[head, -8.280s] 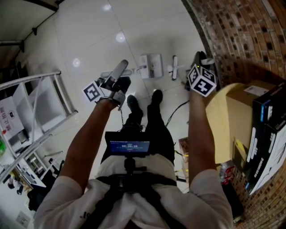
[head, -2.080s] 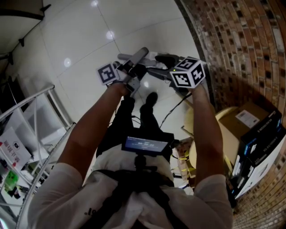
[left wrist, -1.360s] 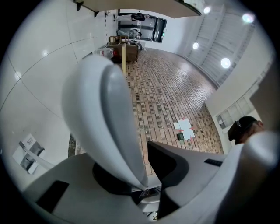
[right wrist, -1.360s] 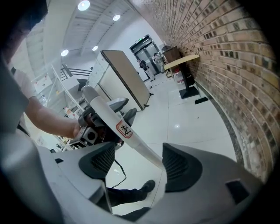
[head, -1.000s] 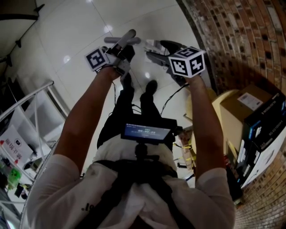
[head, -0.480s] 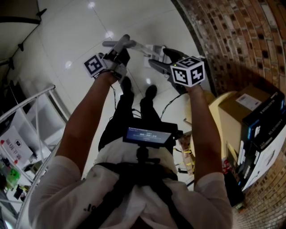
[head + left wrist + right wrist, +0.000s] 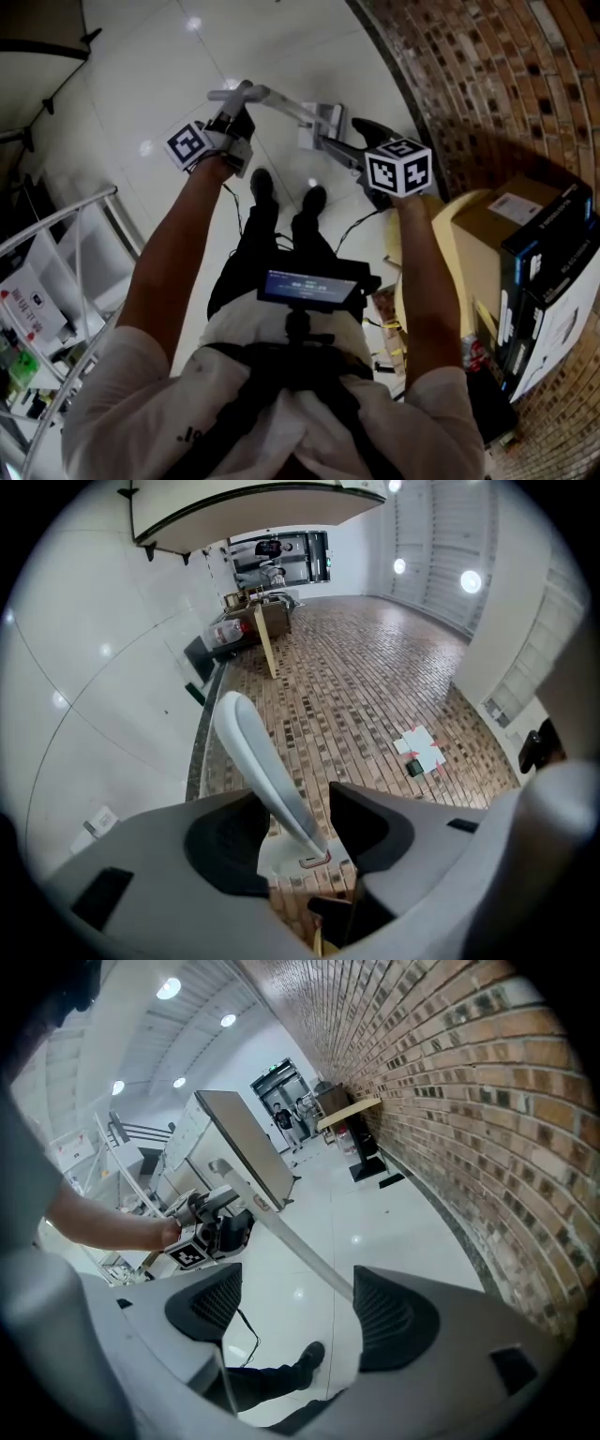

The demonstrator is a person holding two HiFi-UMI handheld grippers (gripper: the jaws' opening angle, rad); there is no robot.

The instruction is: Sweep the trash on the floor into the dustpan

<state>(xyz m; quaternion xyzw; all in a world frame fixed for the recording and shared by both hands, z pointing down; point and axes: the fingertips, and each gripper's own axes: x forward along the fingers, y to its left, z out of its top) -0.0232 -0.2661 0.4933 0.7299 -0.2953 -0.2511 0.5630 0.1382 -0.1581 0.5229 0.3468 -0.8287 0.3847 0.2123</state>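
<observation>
A white glossy tile floor runs along a brick wall, and I can make out no trash on it, and no broom. The dustpan is of the long-handled kind. Its flat pan sits on a thin pale pole between the two tools, and it appears to be lifted off the floor. The left tool points level at the wall. Its jaws have just been opening, and the grey handle stands loosely between them, not squeezed as far as I can see. The right tool has its jaws wide apart. The pole passes between them close to one jaw, and no pad presses on it. I judge the dustpan to be light, and the pole stiff but smooth, so it may slide or roll in hard jaws. The pan may swing and turn the pole. The thick grey handle seems the best place to take hold, closing firmly there, with the second tool lower on the pole to steady the pan.
</observation>
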